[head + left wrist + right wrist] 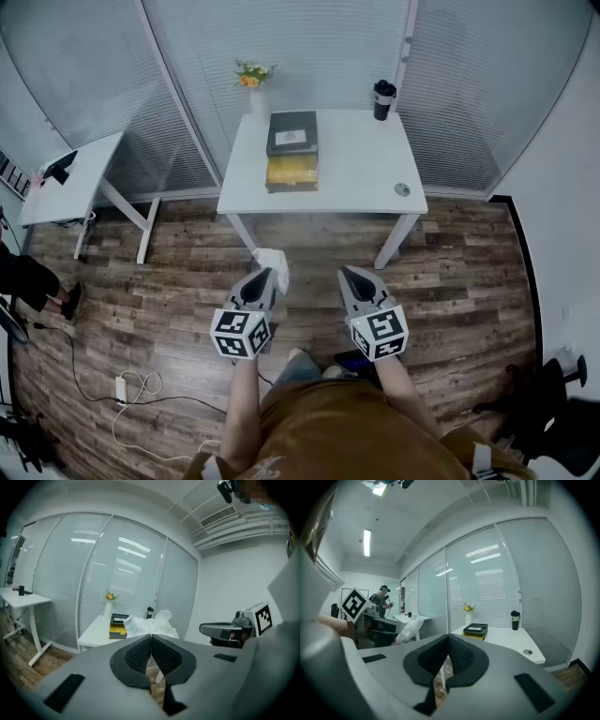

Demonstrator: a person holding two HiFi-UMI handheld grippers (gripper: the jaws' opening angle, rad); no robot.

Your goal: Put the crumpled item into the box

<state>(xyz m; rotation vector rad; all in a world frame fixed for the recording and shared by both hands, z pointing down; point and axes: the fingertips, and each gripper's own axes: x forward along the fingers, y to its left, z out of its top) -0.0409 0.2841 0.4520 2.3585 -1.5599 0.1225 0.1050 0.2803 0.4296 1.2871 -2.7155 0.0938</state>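
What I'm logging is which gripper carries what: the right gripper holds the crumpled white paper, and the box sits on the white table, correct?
No: the left gripper holds the crumpled white paper, as the left gripper view shows; the right gripper is shut on nothing. The box does sit on the white table.

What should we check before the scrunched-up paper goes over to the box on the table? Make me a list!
1. Paper held: ok. The left gripper has its jaws shut on the crumpled paper, which bunches out past the tips.
2. Other gripper free: ok. The right gripper has its jaws together with nothing between them.
3. Box in sight: ok. The black box sits on the white table straight ahead.
4. Box open on top: cannot tell from these views.
5. Room around the box: ok. The flower vase and the black cup stand apart from it.
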